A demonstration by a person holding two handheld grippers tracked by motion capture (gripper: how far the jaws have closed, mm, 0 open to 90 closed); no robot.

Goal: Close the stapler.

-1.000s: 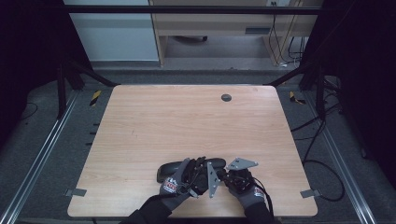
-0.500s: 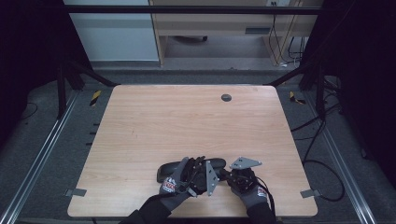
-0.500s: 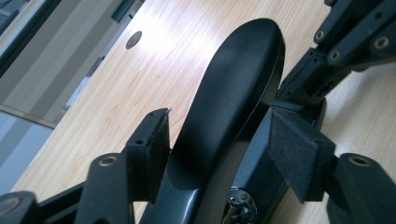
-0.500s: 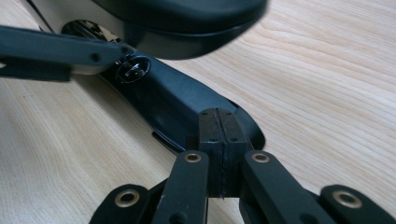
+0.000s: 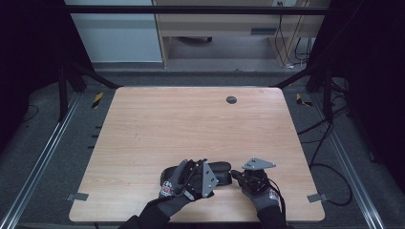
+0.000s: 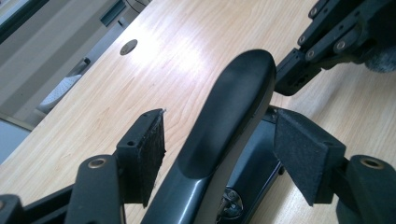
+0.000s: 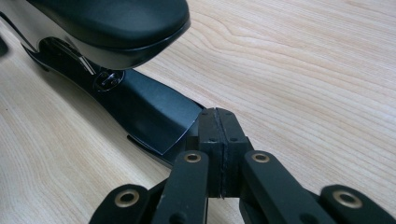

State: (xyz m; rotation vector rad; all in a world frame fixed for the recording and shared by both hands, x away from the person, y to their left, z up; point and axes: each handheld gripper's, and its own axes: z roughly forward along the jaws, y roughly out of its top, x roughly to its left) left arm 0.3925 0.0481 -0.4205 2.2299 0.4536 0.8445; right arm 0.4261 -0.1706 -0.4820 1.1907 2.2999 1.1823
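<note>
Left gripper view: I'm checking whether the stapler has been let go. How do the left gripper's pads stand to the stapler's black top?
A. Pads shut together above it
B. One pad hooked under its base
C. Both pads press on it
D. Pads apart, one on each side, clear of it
D: the left gripper has just been opening, and its pads flank the stapler with gaps on both sides.

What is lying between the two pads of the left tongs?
In the left gripper view, the black stapler runs between the pads of the left tongs, which have just been opening; neither pad presses on it.
</note>
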